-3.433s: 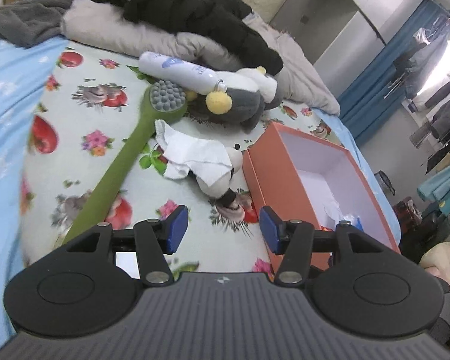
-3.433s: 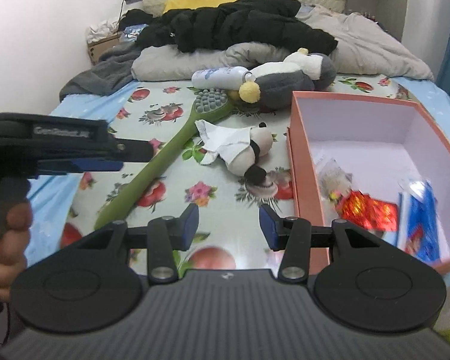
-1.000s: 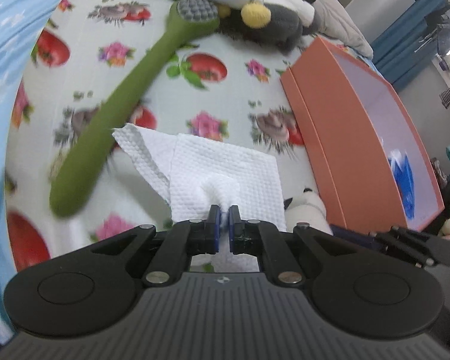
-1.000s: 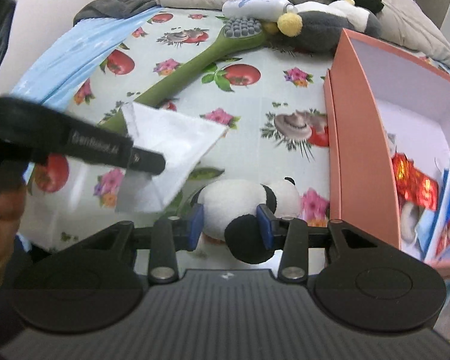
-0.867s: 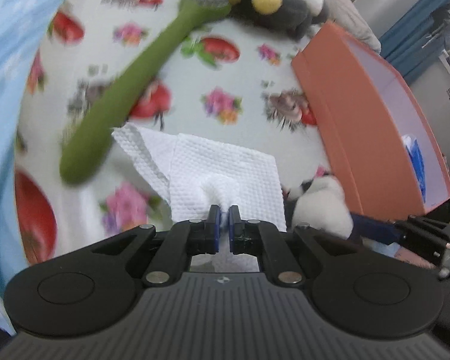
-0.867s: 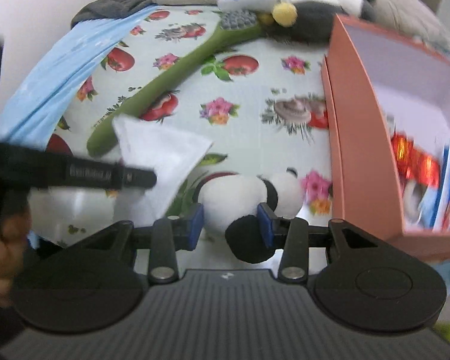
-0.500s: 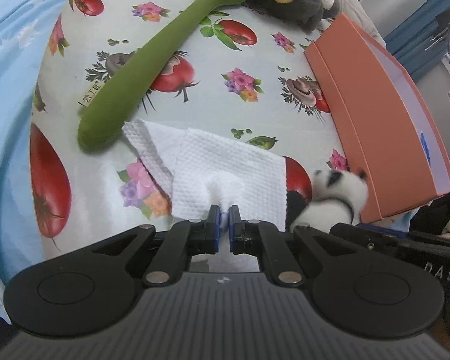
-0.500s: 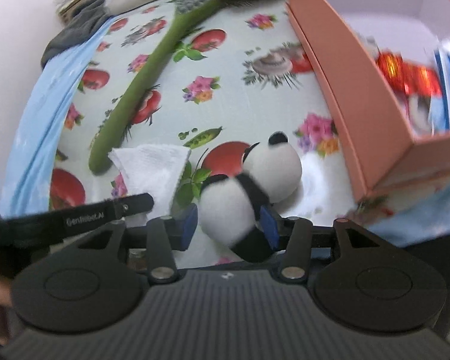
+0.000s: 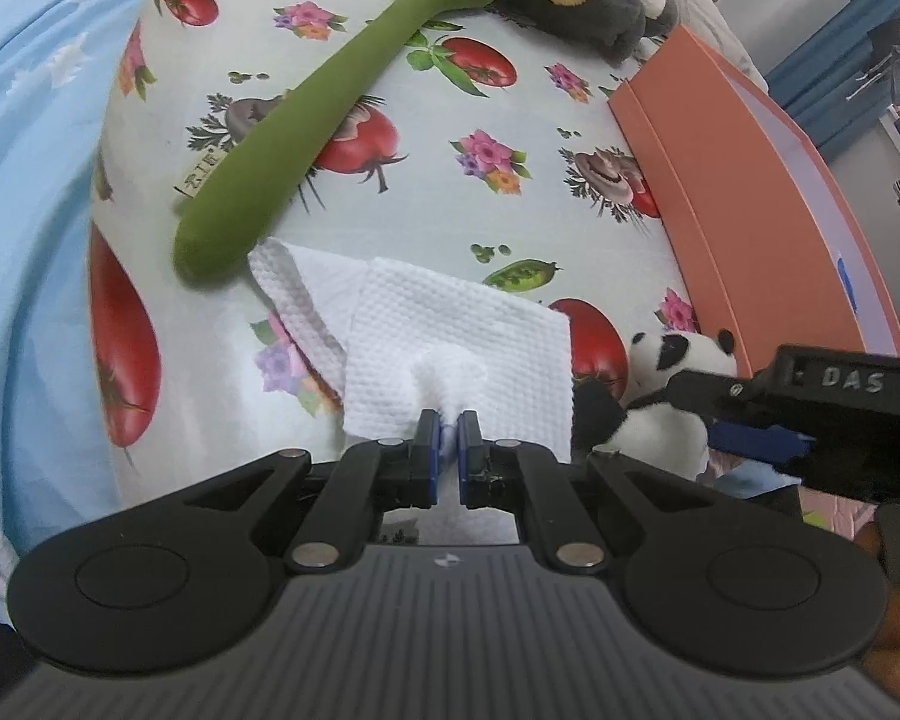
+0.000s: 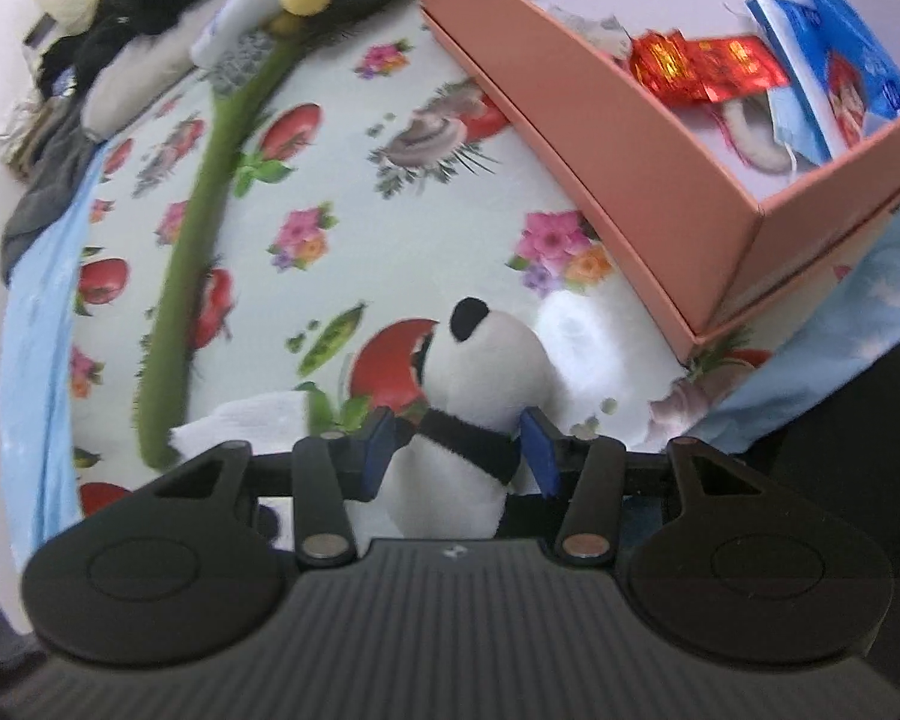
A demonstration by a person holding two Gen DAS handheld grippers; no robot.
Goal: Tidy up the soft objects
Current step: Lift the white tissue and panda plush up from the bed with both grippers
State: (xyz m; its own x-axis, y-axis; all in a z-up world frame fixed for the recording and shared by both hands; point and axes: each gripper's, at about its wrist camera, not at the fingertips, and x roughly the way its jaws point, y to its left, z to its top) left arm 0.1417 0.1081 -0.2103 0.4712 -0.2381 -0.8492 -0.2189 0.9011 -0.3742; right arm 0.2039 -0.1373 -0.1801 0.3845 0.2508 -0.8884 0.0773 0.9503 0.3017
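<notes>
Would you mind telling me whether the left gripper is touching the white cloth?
Touching. The left wrist view shows the left gripper shut on a pinched-up fold of the white cloth.

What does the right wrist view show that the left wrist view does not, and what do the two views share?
Only the right wrist view shows the orange box's contents: red packets and blue packets. Only the left wrist view shows the left gripper pinching the white cloth. Both show the panda plush in the right gripper and the green brush.
</notes>
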